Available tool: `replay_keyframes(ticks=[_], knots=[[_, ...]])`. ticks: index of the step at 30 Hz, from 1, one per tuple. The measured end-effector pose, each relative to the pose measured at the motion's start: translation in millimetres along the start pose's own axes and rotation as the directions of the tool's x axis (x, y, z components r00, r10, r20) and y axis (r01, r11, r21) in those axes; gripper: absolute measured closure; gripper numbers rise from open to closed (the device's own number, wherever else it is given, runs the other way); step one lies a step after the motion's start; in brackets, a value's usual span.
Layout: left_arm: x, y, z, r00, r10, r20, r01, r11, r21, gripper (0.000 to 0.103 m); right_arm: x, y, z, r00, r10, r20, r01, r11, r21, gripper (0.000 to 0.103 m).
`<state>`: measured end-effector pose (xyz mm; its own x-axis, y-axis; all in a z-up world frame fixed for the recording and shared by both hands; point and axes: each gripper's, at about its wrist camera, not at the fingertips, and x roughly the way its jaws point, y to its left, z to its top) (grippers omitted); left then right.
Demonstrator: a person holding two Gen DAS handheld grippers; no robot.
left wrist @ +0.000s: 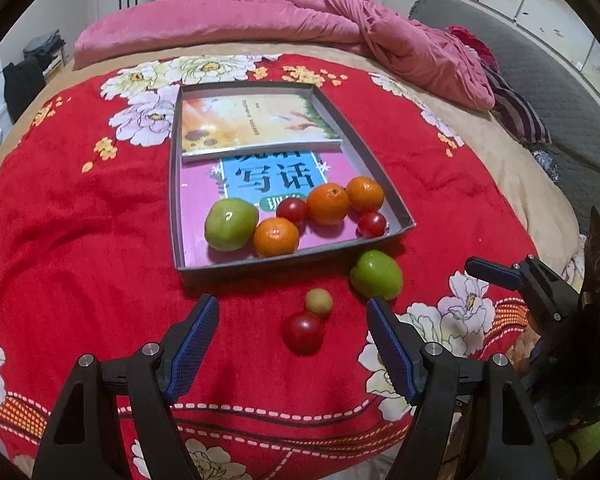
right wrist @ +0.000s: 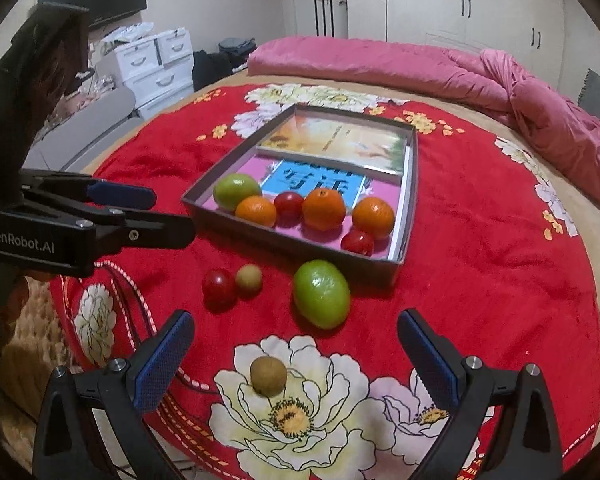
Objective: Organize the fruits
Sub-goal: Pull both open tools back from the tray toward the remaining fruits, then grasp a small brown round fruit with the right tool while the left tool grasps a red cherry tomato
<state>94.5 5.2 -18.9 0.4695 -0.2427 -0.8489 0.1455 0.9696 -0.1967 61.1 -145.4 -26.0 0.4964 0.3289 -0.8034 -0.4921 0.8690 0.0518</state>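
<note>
Left wrist view takes in a bedroom: a bed (left wrist: 480,184) spread with a red floral blanket (left wrist: 80,220), a rumpled pink quilt (left wrist: 340,24) at twelve o'clock and white wardrobe doors (right wrist: 460,4) behind it. Right wrist view adds white drawer units (right wrist: 152,64) at ten o'clock.

On the blanket lies a shallow grey tray (left wrist: 384,184), its long axis running from six toward twelve o'clock in the left view and slanting toward one o'clock in the right view. Two books (left wrist: 260,120) line its floor. At its near end sit a green apple (left wrist: 231,224), three oranges (left wrist: 327,204) and two red tomatoes (left wrist: 371,224).

Outside the tray, just beyond its near right corner, rests a second green apple (right wrist: 321,294), its long axis leaning toward eleven o'clock in the right view. At nine o'clock from it, a loose red tomato (right wrist: 219,285) touches a small pale fruit (right wrist: 248,279). A brown kiwi (right wrist: 268,375) lies on a printed flower nearest the right gripper.

The left gripper (left wrist: 292,312) hovers with jaws spread wide and empty, the tomato and pale fruit ahead between them. The right gripper (right wrist: 296,326) likewise stands wide apart, holding nothing.
</note>
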Motion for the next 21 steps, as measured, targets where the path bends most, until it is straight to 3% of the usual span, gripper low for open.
replay_keyframes(ticks=[21], knots=[[21.1,4.9,-14.4,0.996,0.008,-0.088,-0.007,1.0,0.004,0.026,22.4,4.6,-19.8,0.994,0.01,-0.113,-0.01,1.0,-0.001,0.001]])
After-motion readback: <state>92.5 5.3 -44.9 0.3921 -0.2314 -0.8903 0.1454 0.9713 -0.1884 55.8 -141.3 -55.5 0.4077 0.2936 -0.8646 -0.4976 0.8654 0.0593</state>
